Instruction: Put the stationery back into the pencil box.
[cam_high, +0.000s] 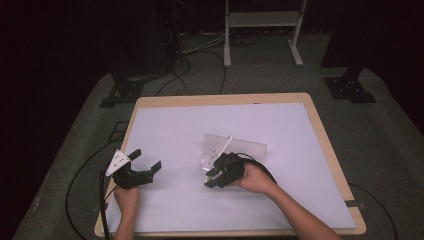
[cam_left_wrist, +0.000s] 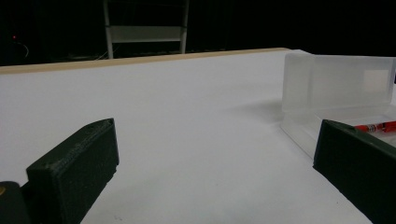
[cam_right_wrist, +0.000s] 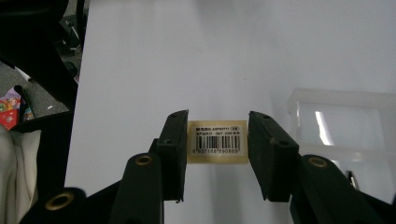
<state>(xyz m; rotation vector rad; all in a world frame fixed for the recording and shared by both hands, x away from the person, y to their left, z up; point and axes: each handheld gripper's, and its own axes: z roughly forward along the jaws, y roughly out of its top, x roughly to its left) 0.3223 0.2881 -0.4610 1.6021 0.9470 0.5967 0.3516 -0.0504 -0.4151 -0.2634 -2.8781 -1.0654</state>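
The left gripper (cam_high: 141, 169) sits low over the white mat (cam_high: 170, 125) close to the near left corner of the table (cam_high: 325, 145), held by the person's left hand (cam_high: 127, 197). Its 2 jaws are spread wide with nothing between them, and in the left gripper view they frame bare mat on one side and the clear box on the other.

The right gripper (cam_high: 212, 177), in the right hand (cam_high: 257, 180), is just past the middle of the near half of the mat, pointing left. In the right gripper view its 2 jaws pinch a clear flat piece that carries a barcode label (cam_right_wrist: 217, 142), one pad against each side of the label; whether this piece is the lid of the box I cannot tell.

Just beyond the right gripper, near the centre of the mat, lies the clear plastic box (cam_high: 235, 146). In the left gripper view a red pen (cam_left_wrist: 376, 126) lies inside the box's shallow lower tray, under the raised frosted half
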